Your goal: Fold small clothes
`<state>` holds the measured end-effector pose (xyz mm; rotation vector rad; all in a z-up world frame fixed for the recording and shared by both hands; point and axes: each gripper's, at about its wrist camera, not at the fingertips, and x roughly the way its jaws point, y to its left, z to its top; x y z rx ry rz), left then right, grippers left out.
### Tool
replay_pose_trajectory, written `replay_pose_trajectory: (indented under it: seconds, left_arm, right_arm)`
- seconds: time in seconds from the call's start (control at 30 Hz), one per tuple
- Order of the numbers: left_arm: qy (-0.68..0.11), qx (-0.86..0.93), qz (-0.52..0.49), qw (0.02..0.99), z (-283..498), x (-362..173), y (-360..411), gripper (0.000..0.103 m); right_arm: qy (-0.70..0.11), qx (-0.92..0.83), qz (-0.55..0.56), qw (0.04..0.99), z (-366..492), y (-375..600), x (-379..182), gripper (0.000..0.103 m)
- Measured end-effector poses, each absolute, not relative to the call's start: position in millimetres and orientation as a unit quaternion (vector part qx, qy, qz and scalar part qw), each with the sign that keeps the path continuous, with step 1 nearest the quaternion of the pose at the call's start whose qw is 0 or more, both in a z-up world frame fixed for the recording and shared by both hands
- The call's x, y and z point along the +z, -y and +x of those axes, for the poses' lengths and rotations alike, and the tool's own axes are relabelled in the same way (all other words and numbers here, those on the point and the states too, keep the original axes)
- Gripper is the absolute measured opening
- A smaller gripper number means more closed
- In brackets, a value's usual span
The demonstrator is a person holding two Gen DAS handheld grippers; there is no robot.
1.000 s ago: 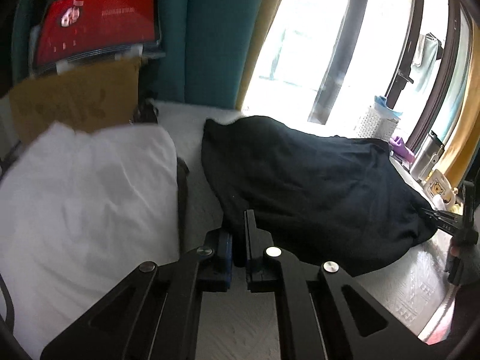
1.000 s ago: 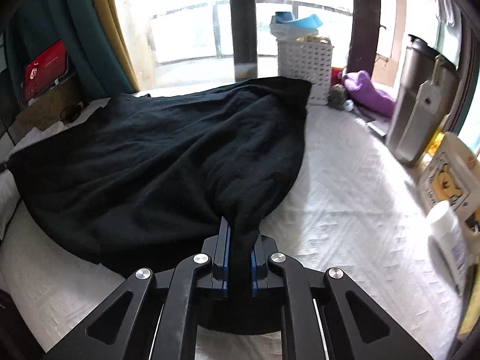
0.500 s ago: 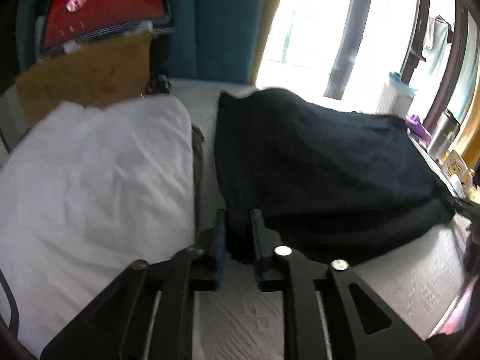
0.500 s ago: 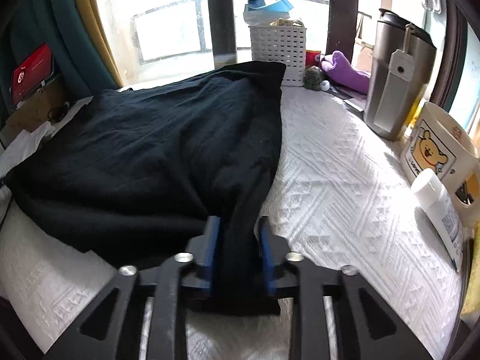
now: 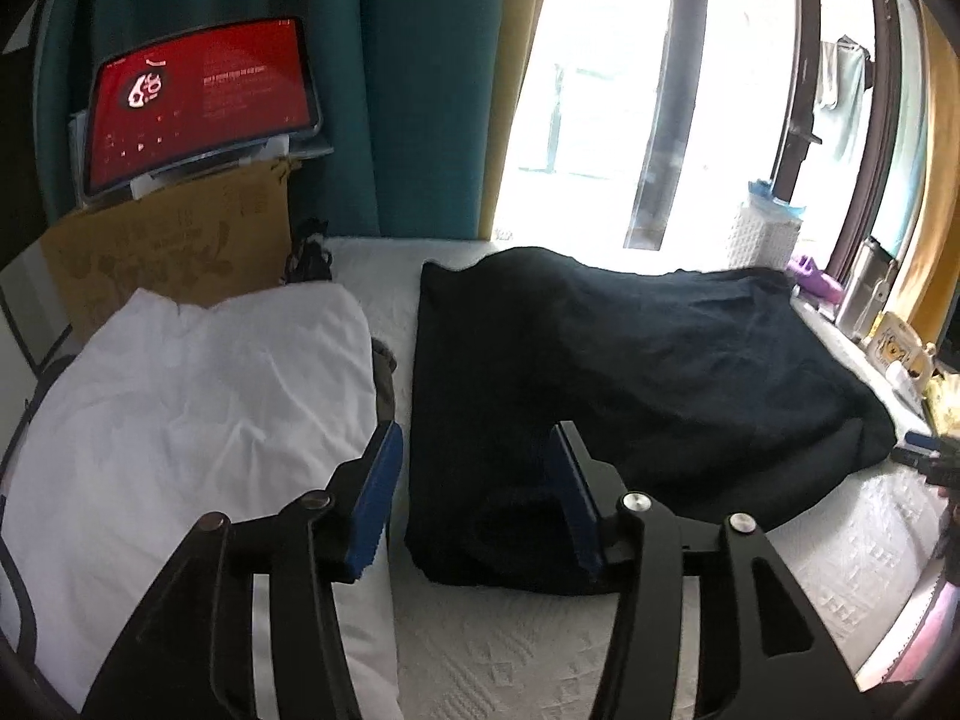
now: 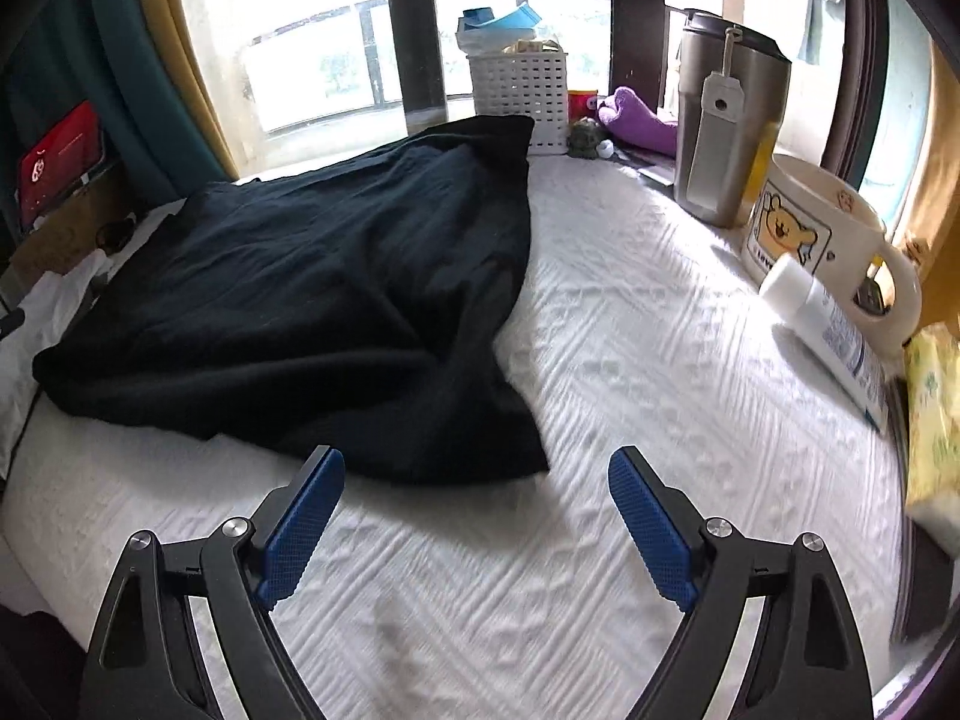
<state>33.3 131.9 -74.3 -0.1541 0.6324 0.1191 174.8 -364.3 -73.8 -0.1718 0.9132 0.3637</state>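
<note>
A black garment (image 5: pixel 630 372) lies spread on the white textured surface (image 5: pixel 510 648); it also shows in the right wrist view (image 6: pixel 312 300). My left gripper (image 5: pixel 474 462) is open, its jaws wide apart on either side of the garment's near left corner, not holding it. My right gripper (image 6: pixel 474 480) is open and empty, just in front of the garment's near right corner, which lies flat on the surface (image 6: pixel 630 360).
A white folded cloth (image 5: pixel 180 420) lies left of the black garment. Cardboard (image 5: pixel 168 252) and a red-screen tablet (image 5: pixel 198 108) stand behind it. On the right are a steel tumbler (image 6: pixel 726 120), a bear mug (image 6: pixel 816 234), a white tube (image 6: pixel 834 336) and a white basket (image 6: pixel 519 96).
Both grippers have opened and let go of the black garment's corners. The garment has dropped flat onto the surface, and both grippers have drawn back a little.
</note>
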Motion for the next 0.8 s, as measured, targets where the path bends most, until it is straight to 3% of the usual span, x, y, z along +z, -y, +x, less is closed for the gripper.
replay_pose_trajectory:
  seconds: [0.8]
  left_arm:
    - [-0.324,0.047,-0.094,0.940,40,-87,-140,0.053]
  right_arm:
    - [-0.451,0.209,-0.043,0.867,197,330,-91,0.092]
